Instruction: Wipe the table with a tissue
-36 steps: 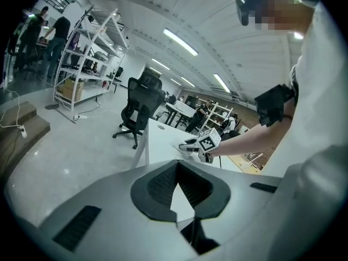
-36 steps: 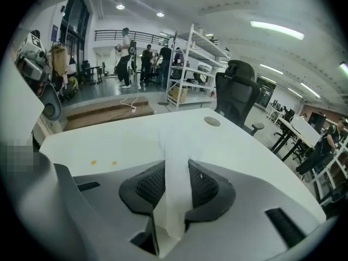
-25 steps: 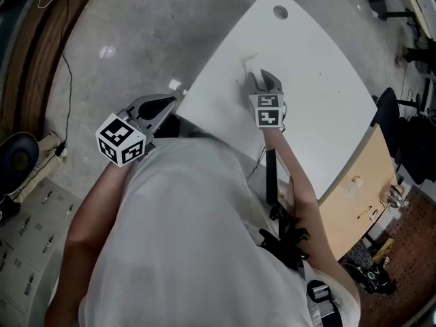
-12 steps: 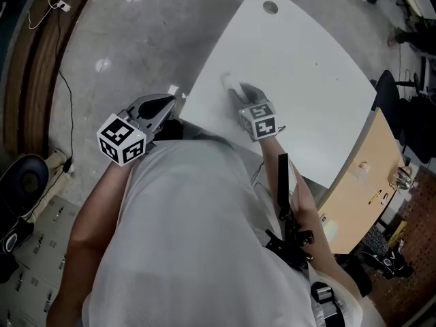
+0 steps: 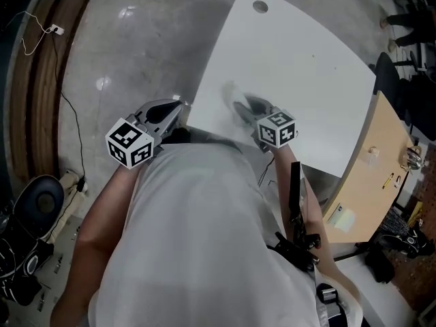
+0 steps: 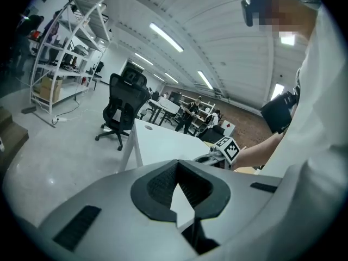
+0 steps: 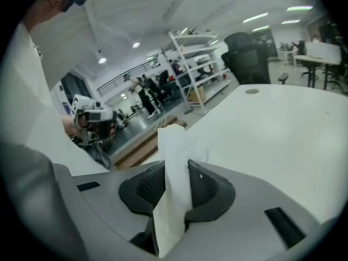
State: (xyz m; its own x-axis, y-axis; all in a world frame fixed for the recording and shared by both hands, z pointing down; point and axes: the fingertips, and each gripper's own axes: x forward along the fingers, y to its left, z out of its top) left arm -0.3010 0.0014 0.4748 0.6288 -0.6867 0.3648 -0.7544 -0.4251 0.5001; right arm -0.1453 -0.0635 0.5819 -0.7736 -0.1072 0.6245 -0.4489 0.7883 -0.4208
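A: Since a second ago the right gripper (image 5: pixel 243 106) has slid toward the near edge of the flat white table (image 5: pixel 293 53).
B: Yes. It pinches the white paper tissue (image 7: pixel 175 162), which sticks forward from its jaws. The left gripper (image 5: pixel 167 111), pressed together and empty, hangs off the left edge.

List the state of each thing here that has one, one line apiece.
Right tongs: shut on the tissue, held over the table.
Tissue: clamped between the pads, its free end sticking out past the tips.
Left tongs: shut, nothing held, off the table's edge.
Table: white top, no stain that I can make out.
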